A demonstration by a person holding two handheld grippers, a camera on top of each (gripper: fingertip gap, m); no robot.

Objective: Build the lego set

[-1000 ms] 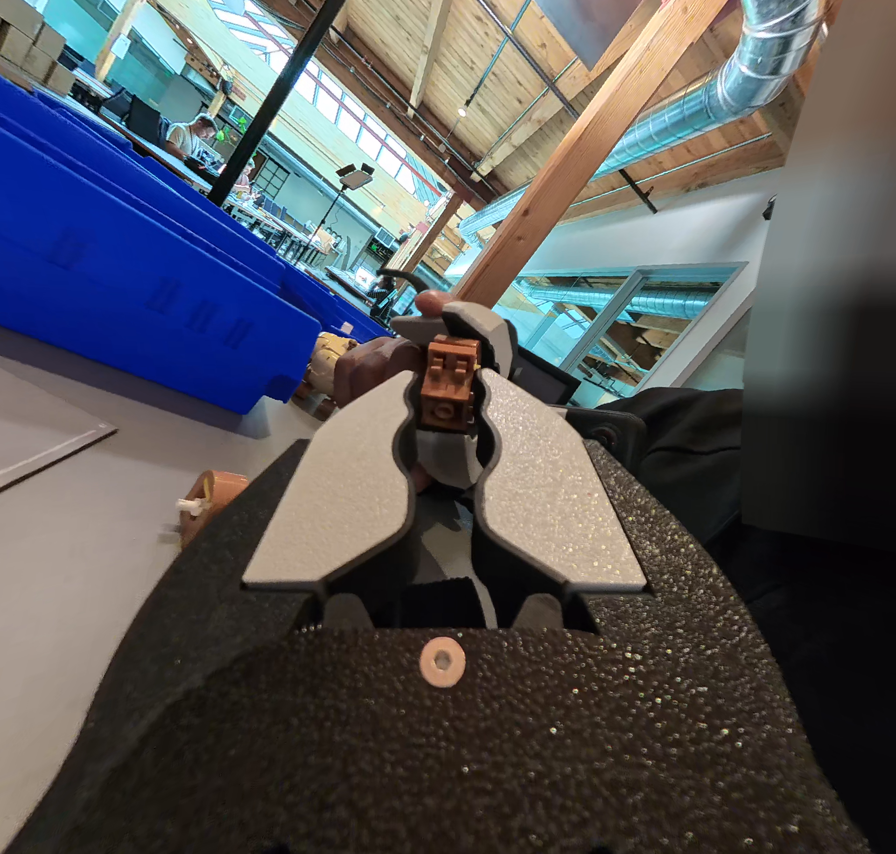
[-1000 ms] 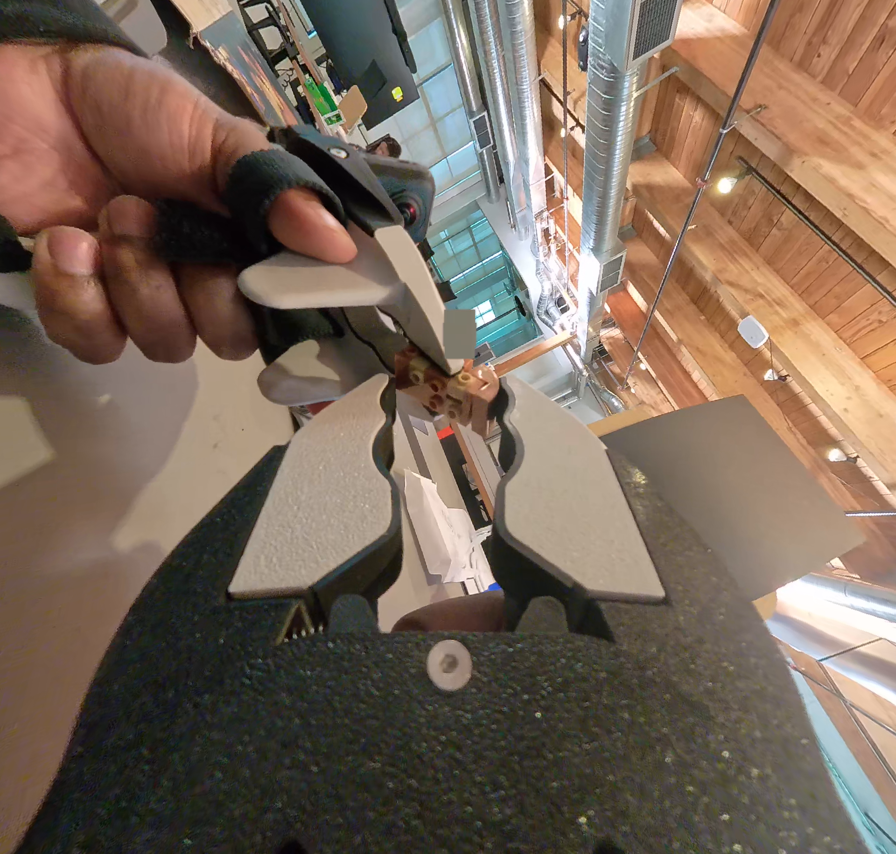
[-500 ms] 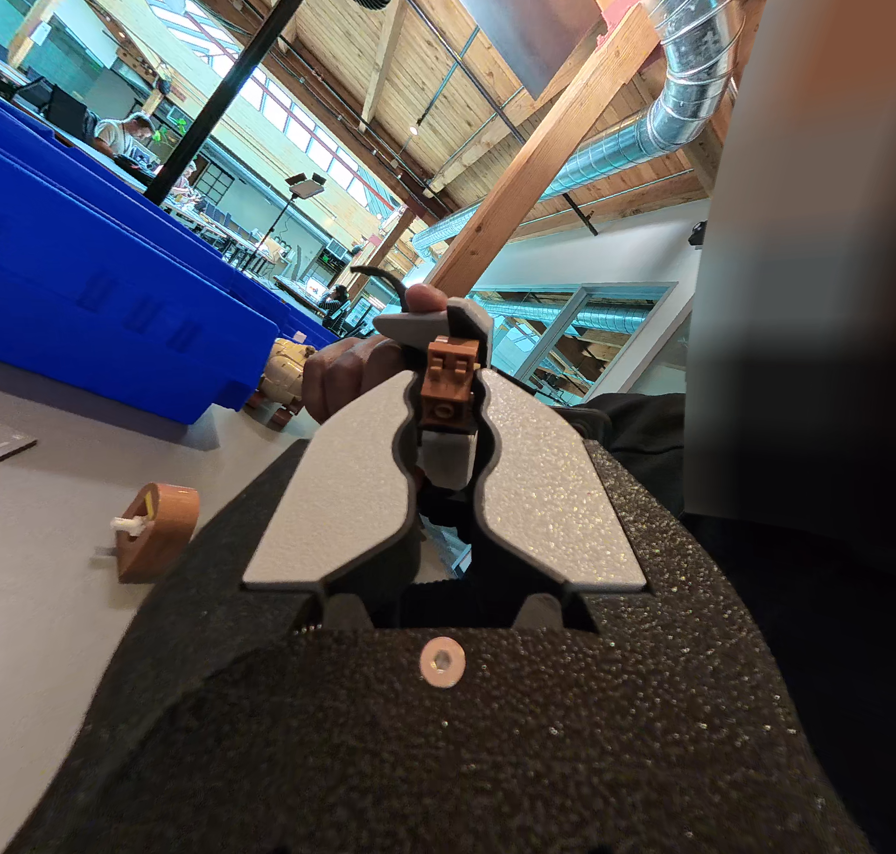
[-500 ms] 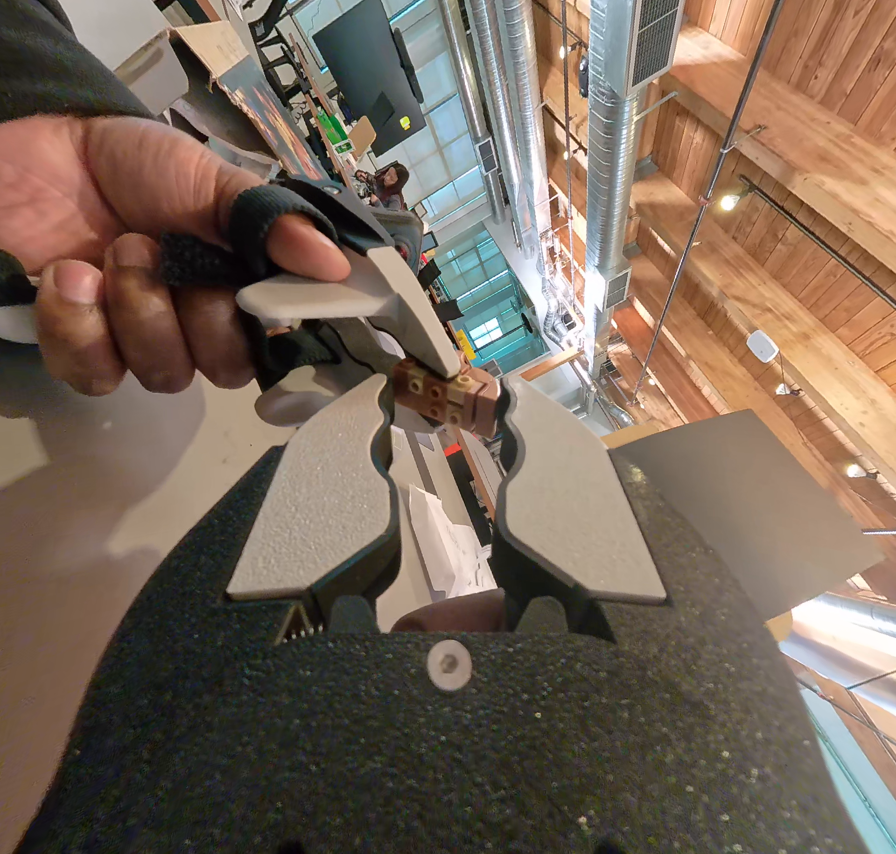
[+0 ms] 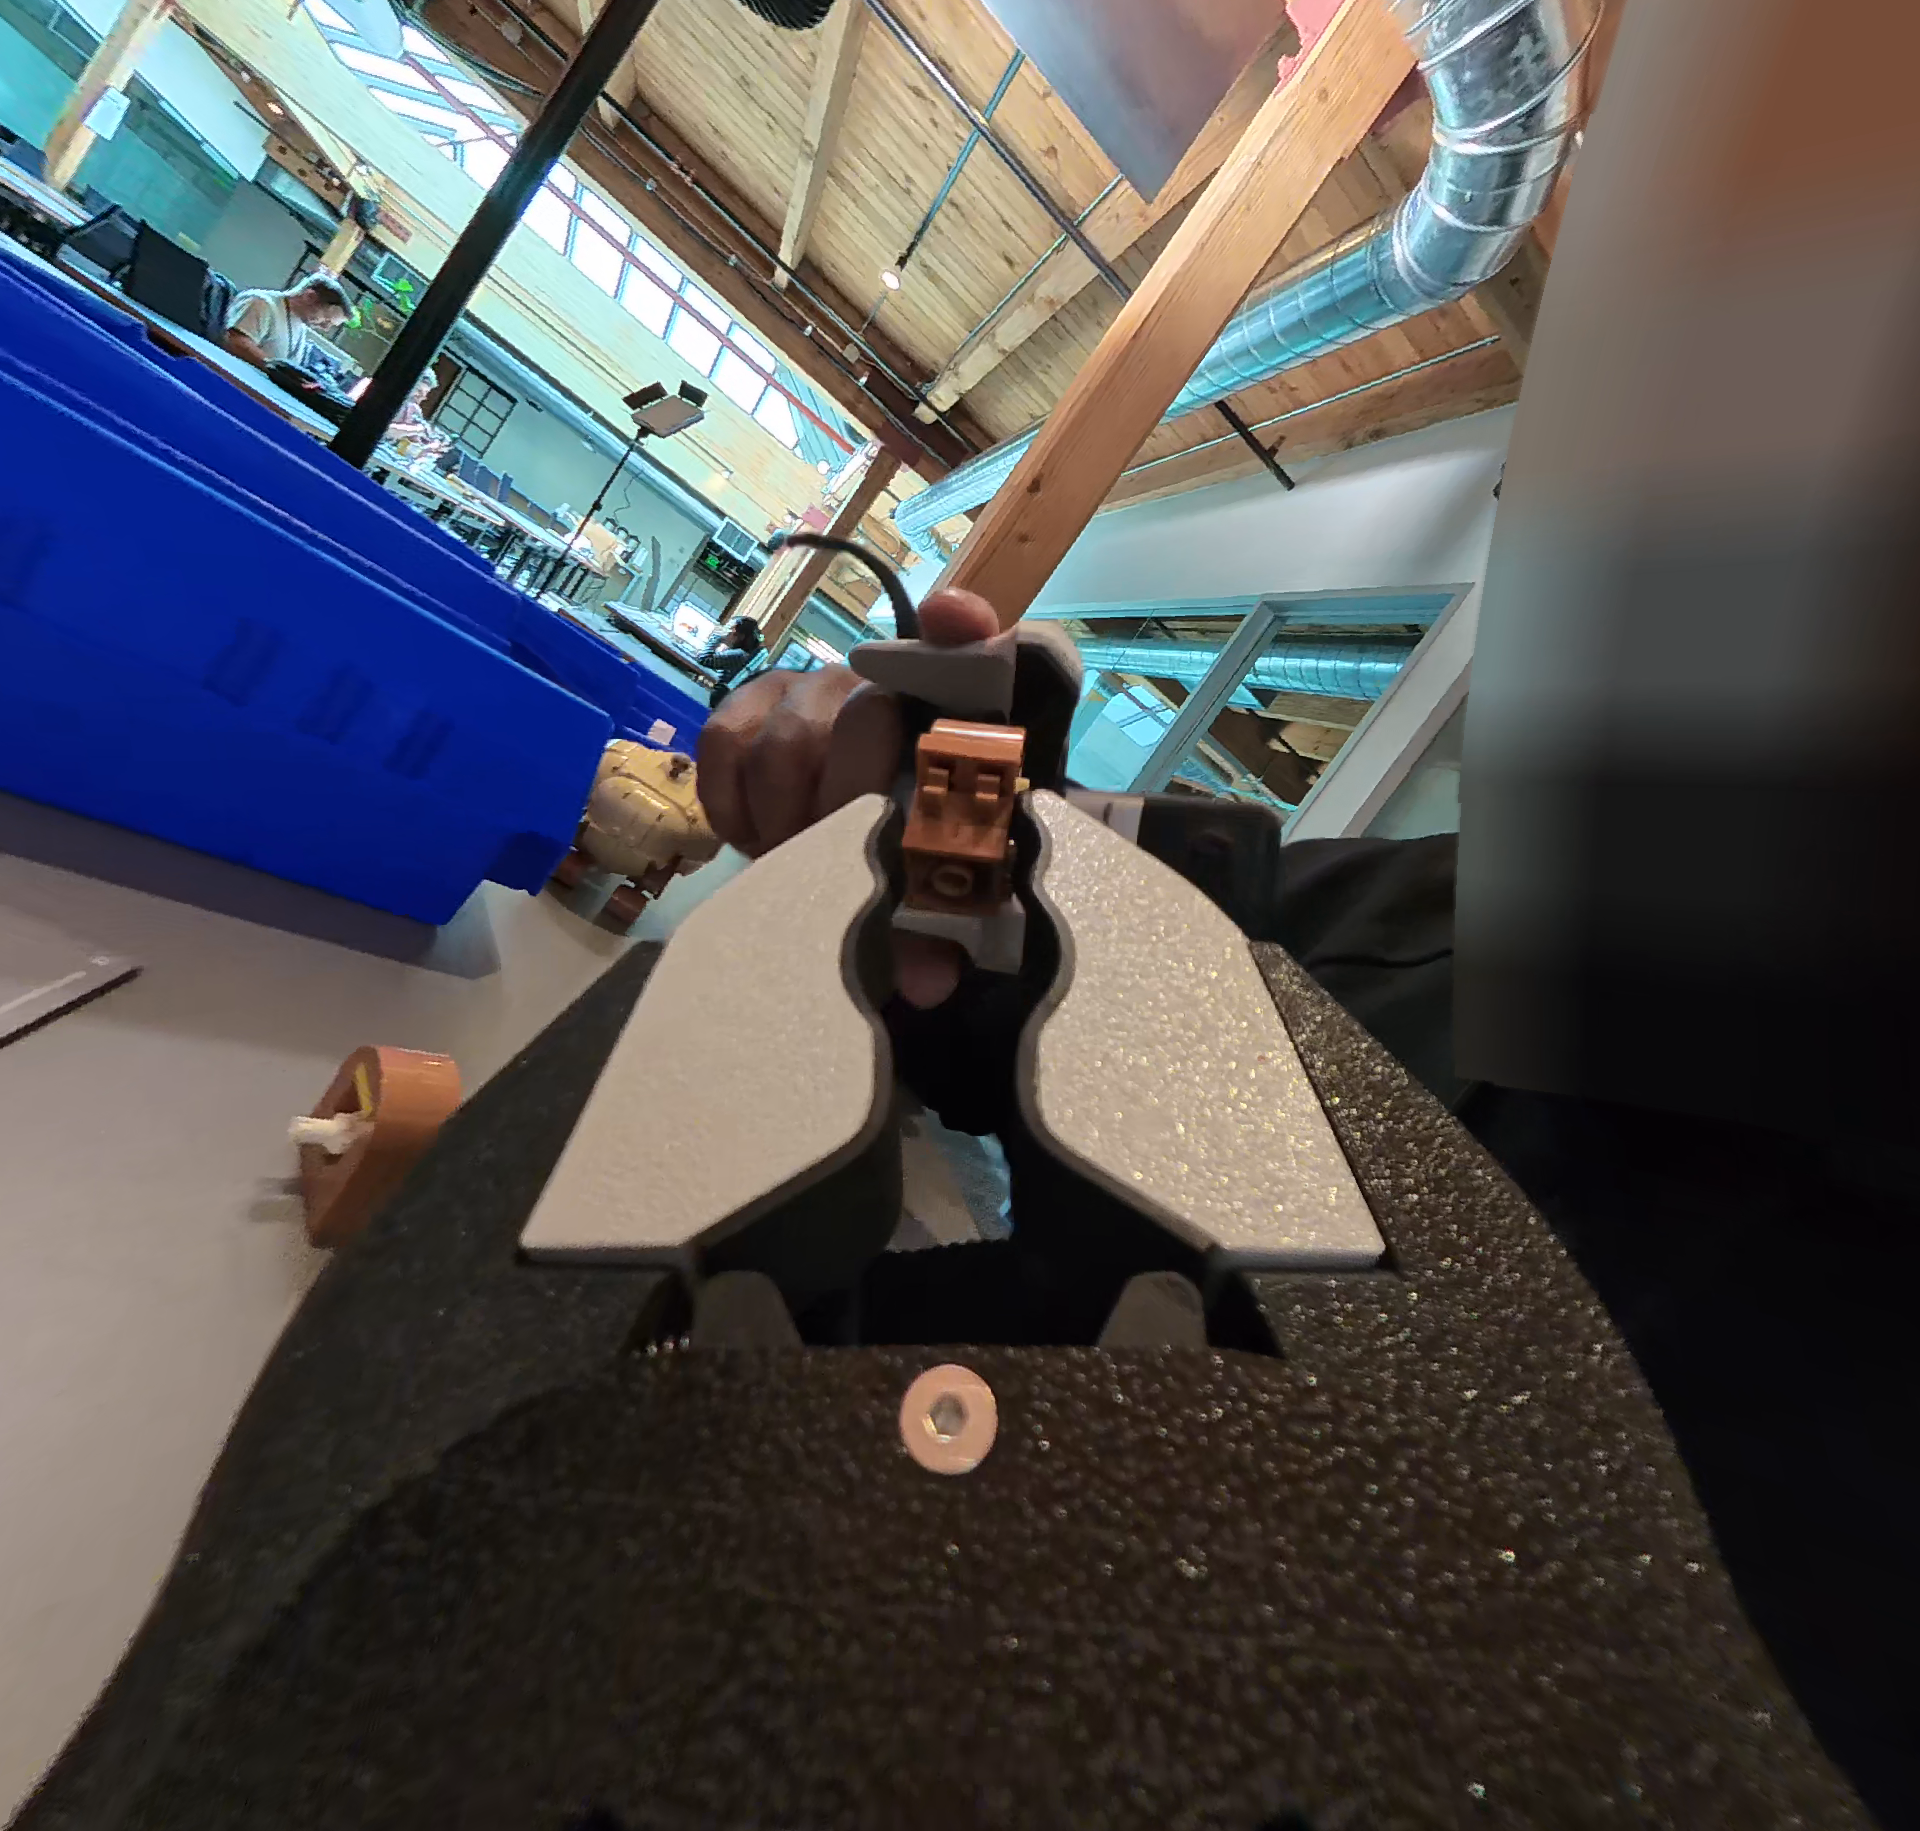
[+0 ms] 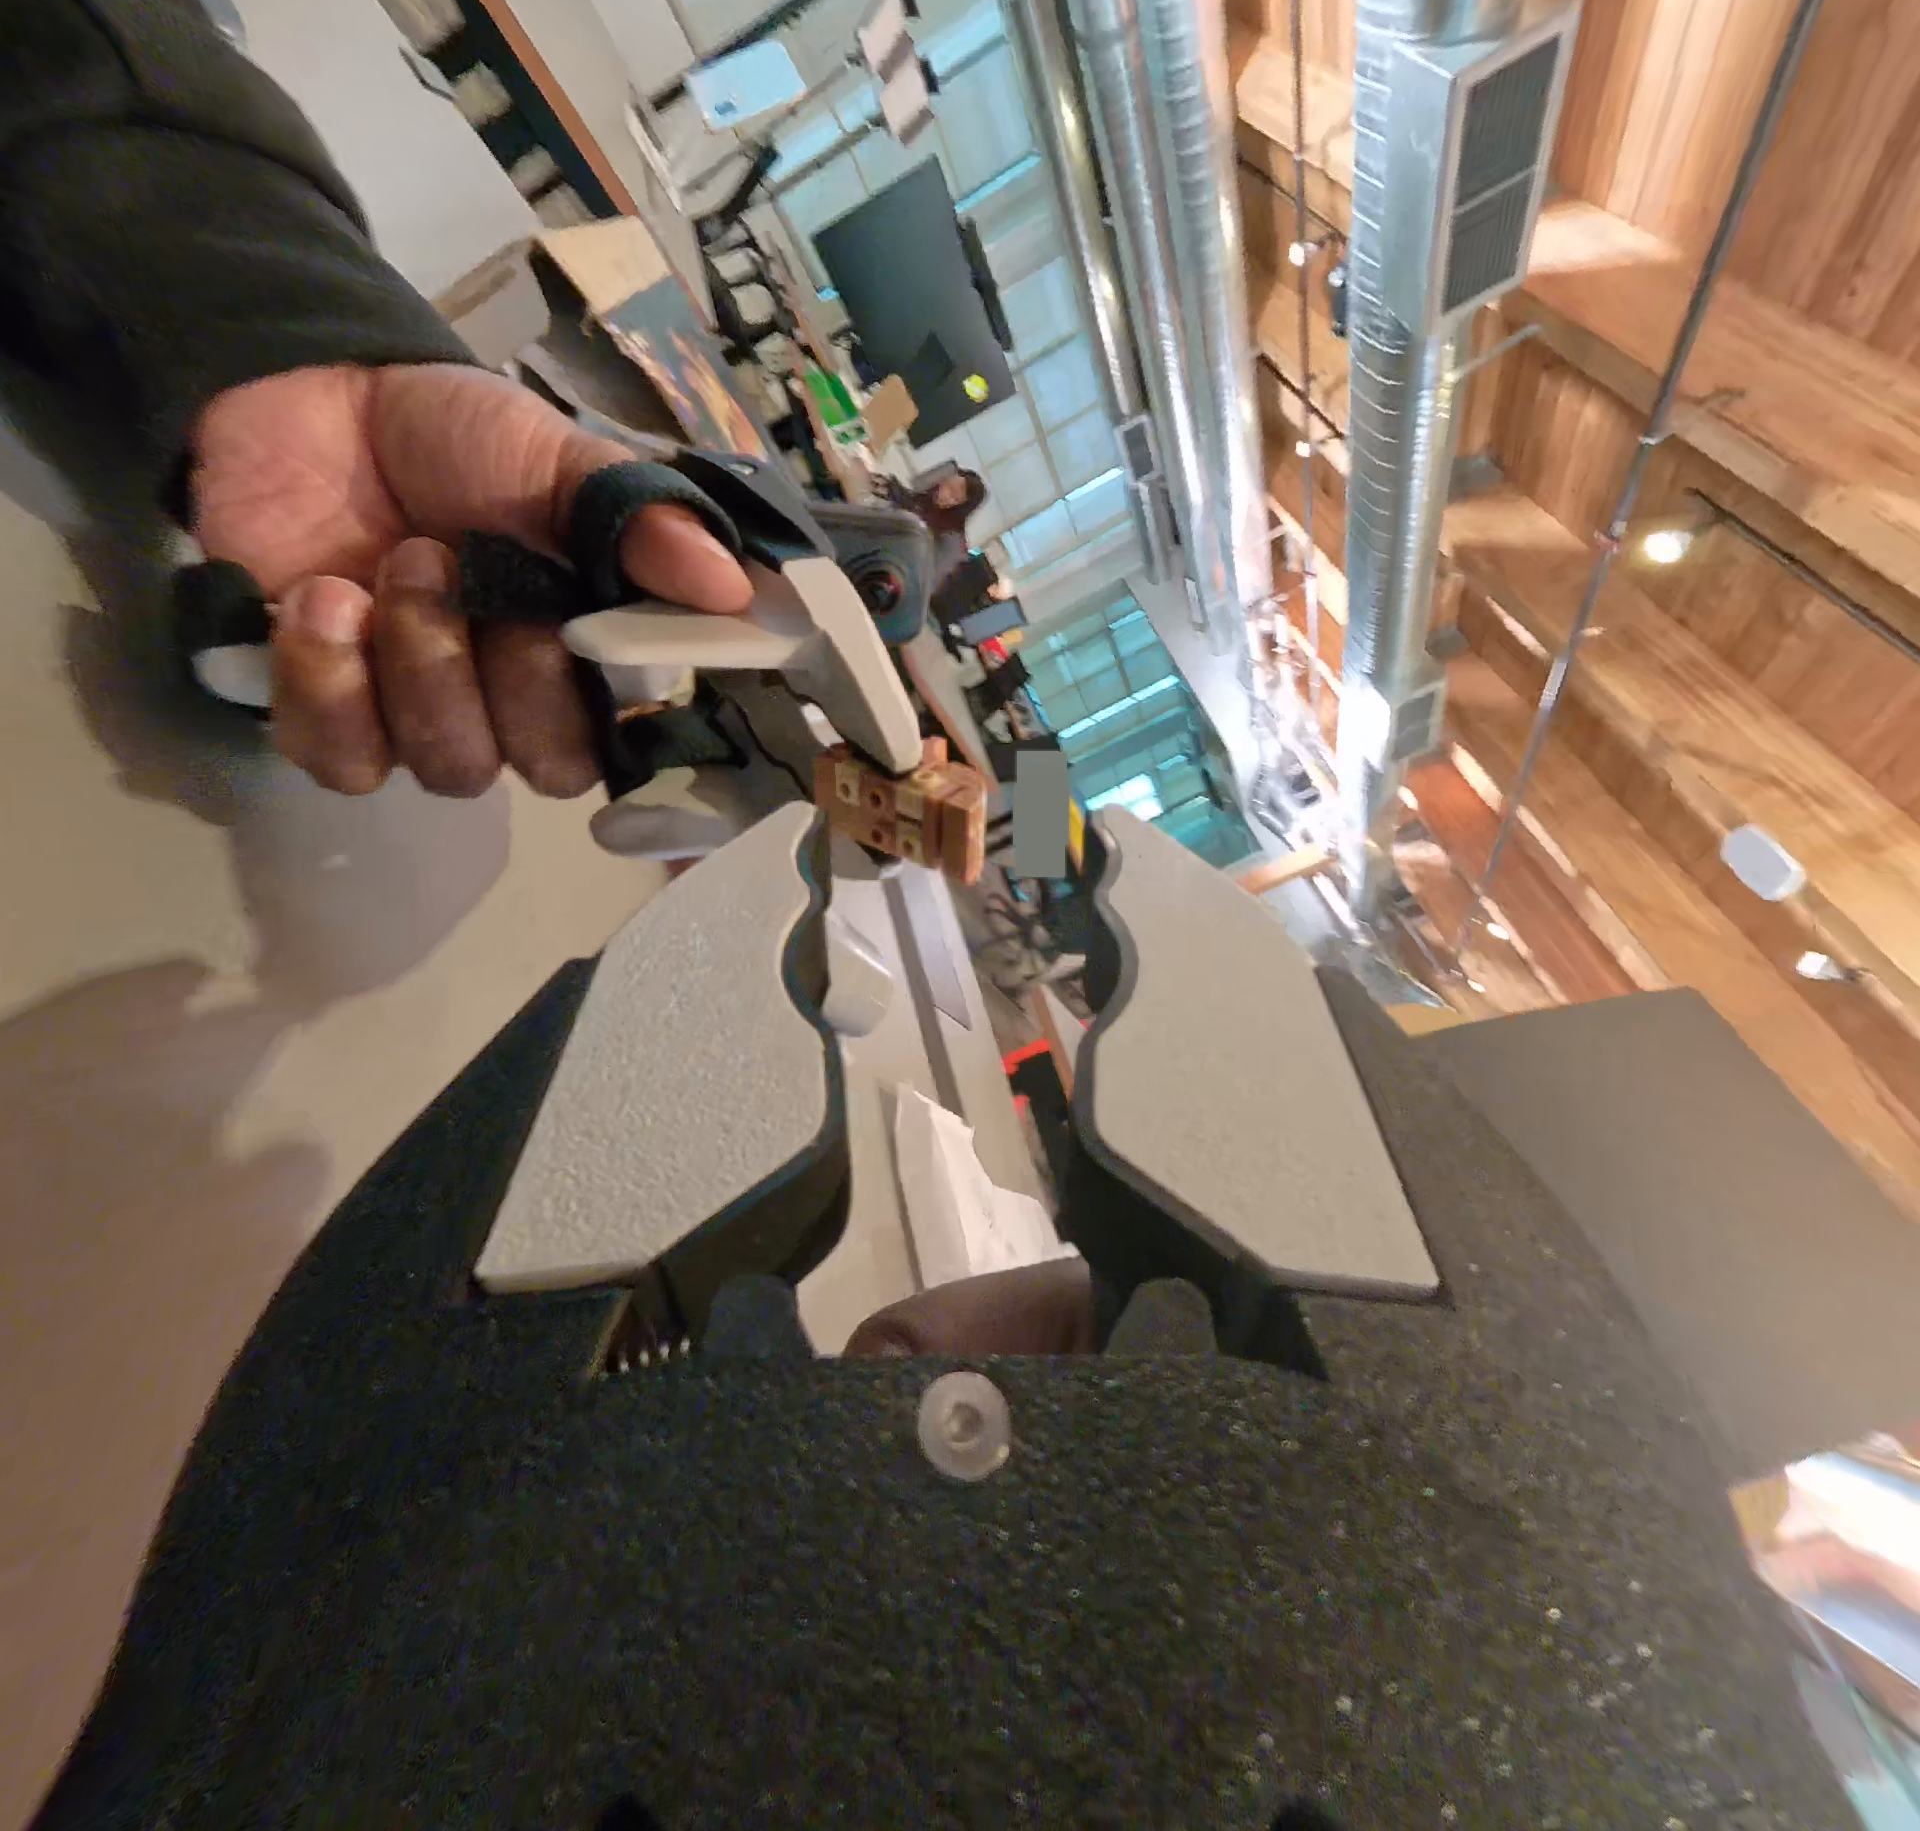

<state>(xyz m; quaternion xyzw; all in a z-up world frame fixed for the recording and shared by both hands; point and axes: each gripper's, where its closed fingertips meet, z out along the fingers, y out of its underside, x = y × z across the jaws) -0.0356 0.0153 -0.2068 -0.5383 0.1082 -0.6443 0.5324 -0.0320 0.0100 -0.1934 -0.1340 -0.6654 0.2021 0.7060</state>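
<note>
In the left wrist view my left gripper (image 5: 961, 825) is shut on a small brown brick assembly (image 5: 961, 815), with both pads pressed on its sides. It is held up off the table. The right wrist view shows the same brown brick assembly (image 6: 899, 810) pinched by the left gripper's fingers (image 6: 852, 659), with a hand behind them. My right gripper (image 6: 956, 831) is open. Its left tip lies close by the assembly and its right tip stands clear of it. In the left wrist view the right gripper's grey fingers (image 5: 935, 664) sit above and below the assembly.
Blue bins (image 5: 260, 659) line the far left of the grey table (image 5: 125, 1210). A tan brick model (image 5: 644, 815) sits by them. A brown round piece with a white pin (image 5: 379, 1127) lies near my left gripper. White paper (image 6: 956, 1189) shows below the right gripper. My two grippers' fingertips are within a few centimetres of each other.
My right gripper's jaws have spread and no longer close on the brown assembly. The left gripper keeps its hold. Both views have shifted a little.
</note>
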